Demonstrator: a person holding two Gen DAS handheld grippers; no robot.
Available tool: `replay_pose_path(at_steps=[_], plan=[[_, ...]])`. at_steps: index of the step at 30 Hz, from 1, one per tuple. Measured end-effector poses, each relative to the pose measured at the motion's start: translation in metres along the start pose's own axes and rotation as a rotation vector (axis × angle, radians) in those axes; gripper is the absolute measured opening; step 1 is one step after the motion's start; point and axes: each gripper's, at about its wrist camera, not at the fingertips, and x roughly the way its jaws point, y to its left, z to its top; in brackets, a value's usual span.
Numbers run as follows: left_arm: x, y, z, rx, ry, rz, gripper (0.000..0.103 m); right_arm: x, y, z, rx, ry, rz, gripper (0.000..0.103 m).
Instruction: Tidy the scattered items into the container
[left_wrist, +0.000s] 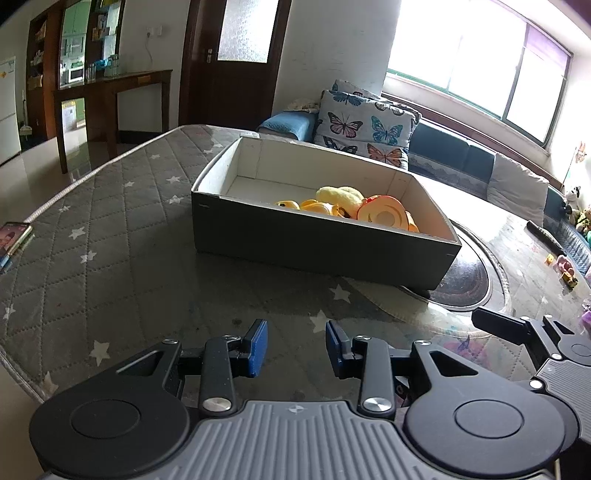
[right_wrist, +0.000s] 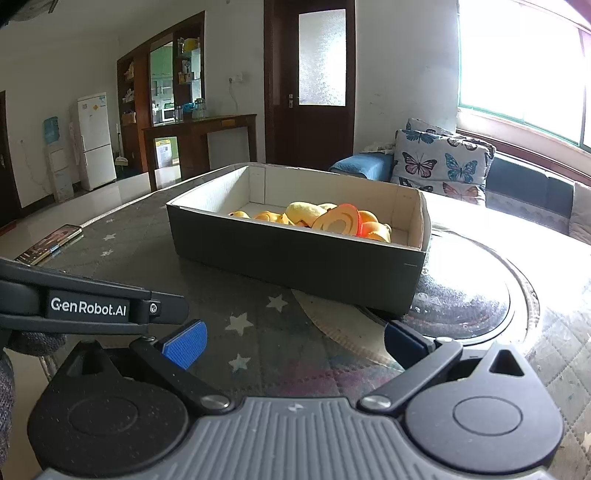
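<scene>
Hovering low over the quilted table cover, both grippers face the grey cardboard box from the near side, and neither holds anything. The left gripper has its blue pads a modest gap apart with nothing between them; the right gripper is spread much wider, also bare. The box stands ahead of both, its near right corner overlapping a dark round plate set into the table. Inside it, gathered toward the right end, lies a heap of yellow and orange toys, among them what looks like a sliced orange-rimmed piece (toy food, by my guess). The left half of the box is bare.

No loose toy lies on the cover between the grippers and the box. A phone rests near the table's left edge, and a few small bright objects sit far off to the right, too small to identify. I judge the tidying nearly or wholly finished. If anything remains, the next move calls for swinging toward those far pieces, closing on one, and carrying it over the box wall.
</scene>
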Motion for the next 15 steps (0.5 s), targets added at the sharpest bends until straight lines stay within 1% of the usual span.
replay_pose_path(at_steps=[15], plan=[[0.0010,-0.0077,0.0015,0.052,-0.033,0.049,0.037,-0.0002,-0.0029,0.0006,0.023,0.007,-0.007,0.103]])
